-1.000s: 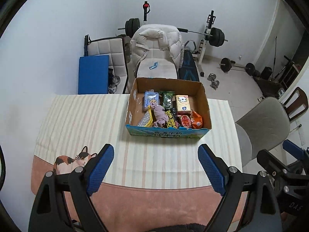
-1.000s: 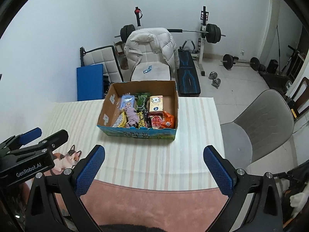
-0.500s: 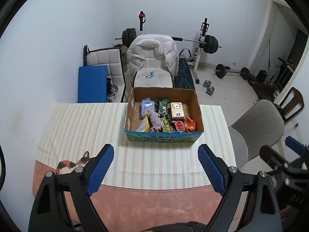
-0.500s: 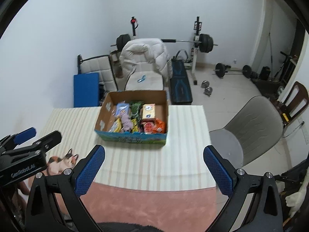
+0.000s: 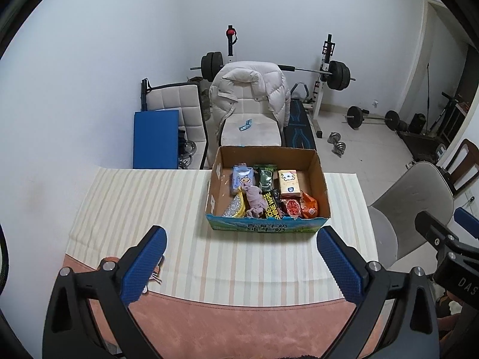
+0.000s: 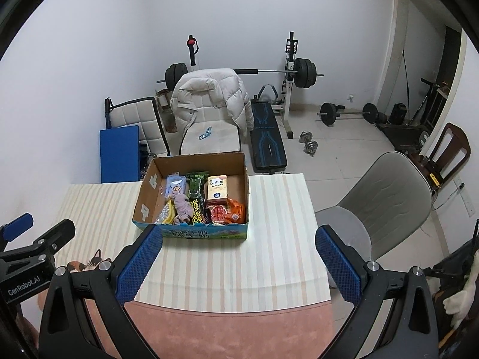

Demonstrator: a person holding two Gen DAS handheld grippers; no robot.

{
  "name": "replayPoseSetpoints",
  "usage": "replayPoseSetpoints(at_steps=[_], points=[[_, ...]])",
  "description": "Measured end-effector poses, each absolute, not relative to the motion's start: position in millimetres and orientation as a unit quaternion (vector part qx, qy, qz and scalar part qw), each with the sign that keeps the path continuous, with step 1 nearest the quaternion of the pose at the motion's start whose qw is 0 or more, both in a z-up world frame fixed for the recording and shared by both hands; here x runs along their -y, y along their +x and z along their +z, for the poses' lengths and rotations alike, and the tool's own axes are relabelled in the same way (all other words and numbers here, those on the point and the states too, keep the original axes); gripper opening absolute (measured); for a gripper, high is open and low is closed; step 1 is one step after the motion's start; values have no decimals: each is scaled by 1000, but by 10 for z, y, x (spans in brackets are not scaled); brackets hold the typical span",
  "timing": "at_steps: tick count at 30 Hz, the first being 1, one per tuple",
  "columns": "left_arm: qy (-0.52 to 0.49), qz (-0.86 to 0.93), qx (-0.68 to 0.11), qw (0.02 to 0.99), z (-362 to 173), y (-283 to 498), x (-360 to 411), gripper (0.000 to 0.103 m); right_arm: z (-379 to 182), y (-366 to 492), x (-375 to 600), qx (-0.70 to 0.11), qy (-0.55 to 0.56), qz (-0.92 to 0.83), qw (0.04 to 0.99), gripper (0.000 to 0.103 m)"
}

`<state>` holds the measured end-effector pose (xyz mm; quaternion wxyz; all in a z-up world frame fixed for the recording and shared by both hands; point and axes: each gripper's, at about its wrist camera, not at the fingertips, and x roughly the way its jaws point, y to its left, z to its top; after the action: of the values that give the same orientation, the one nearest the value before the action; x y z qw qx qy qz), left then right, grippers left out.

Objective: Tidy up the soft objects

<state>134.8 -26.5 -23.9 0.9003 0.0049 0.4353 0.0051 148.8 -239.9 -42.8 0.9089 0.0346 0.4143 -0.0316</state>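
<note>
We list one table [image 5: 269, 323] with a pink top. On it lies a cream striped cloth [image 5: 143, 203] with a cat picture [image 6: 89, 263] at its near left corner. On the cloth stands an open cardboard box [image 5: 317, 164] holding packets.

Left black hand-held gripper [image 5: 241, 264] with blue ribbed pads: fingers spread wide, nothing between them, raised and angled downward. Right black hand-held gripper [image 6: 238, 264], same blue pads: fingers likewise spread wide, empty, level with the left, side by side.
</note>
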Motion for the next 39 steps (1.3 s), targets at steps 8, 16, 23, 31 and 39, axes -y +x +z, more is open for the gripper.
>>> replayPoseSetpoints(at_steps=[8,16,23,31,39], points=[[6,8,-438,899,-264,1397,276,103,-444,1511,2382,-416,32,-32,908,103],[11,9,-439,898,-272,1415,262,103,-512,1548,2355,-417,28,-28,908,103],[11,7,-438,899,-273,1417,257,103,-529,1548,2351,-418,30,-27,908,103],[19,7,-437,899,-263,1408,289,103,-527,1552,2348,-417,30,-27,908,103],[21,9,-438,899,-254,1410,304,103,-493,1535,2433,-412,27,-23,911,103]])
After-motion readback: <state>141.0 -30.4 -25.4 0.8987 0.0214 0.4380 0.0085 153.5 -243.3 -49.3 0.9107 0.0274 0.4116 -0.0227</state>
